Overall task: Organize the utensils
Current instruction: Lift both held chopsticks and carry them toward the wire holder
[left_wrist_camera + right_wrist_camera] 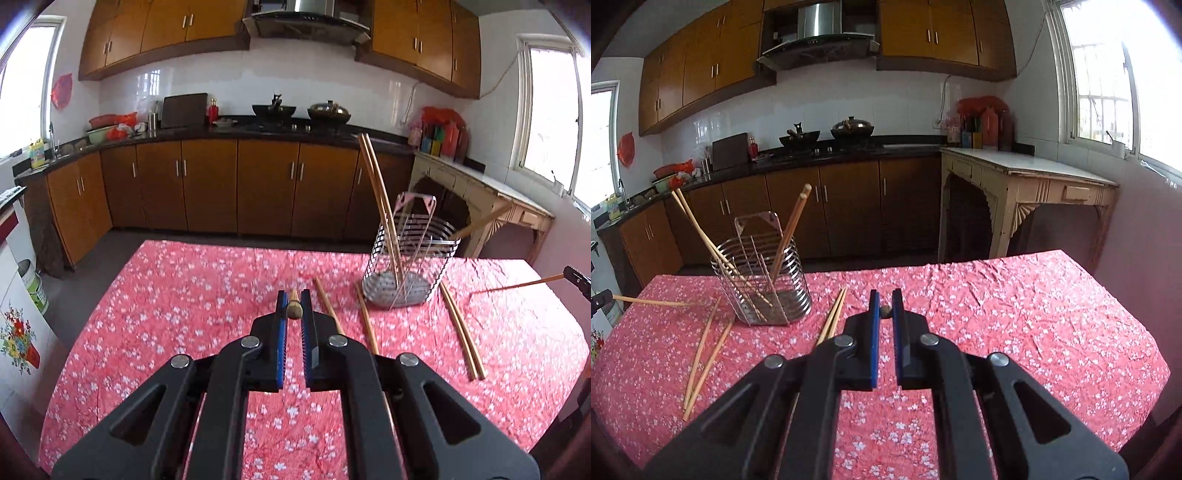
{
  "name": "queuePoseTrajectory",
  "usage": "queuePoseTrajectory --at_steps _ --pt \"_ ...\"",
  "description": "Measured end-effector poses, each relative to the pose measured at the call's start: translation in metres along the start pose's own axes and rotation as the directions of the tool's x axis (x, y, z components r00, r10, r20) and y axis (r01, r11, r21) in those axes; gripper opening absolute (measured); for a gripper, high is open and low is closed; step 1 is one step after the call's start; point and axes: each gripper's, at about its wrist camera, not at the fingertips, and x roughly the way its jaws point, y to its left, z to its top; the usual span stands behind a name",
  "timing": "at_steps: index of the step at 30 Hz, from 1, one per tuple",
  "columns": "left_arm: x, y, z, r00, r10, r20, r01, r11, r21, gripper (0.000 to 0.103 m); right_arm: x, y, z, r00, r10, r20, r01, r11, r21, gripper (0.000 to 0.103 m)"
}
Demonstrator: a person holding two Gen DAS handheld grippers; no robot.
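Observation:
My left gripper (294,295) is shut on a wooden chopstick (294,309), whose butt end shows between the blue pads. My right gripper (885,295) is likewise shut on another chopstick (885,312), seen end-on. Both are raised above the pink floral tablecloth (184,314). The wire utensil holder (406,258) (764,280) stands upright with several chopsticks leaning in it. In the left wrist view the right gripper's edge (577,278) shows at far right with its chopstick (517,285). In the right wrist view the left gripper's held chopstick (650,301) pokes in from the left.
Loose chopsticks lie on the cloth around the holder: two singles (328,306) (369,325) and a pair (461,332) in the left view; a pair (833,317) and two more (705,354) in the right view. Kitchen cabinets (236,184) and a worn side table (1027,173) stand beyond.

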Motion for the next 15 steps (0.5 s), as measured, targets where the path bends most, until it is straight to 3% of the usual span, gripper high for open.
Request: queuePoseTrajectory --at_steps 7,15 --pt "-0.010 -0.002 0.024 0.997 -0.001 0.071 0.003 1.000 -0.027 0.007 -0.011 0.007 0.033 0.996 0.031 0.085 -0.032 0.999 0.011 0.007" --pt "-0.017 -0.007 0.035 0.994 -0.002 0.110 0.004 1.000 -0.020 0.007 -0.020 0.013 0.054 0.991 0.071 0.111 -0.073 0.997 0.013 0.007"
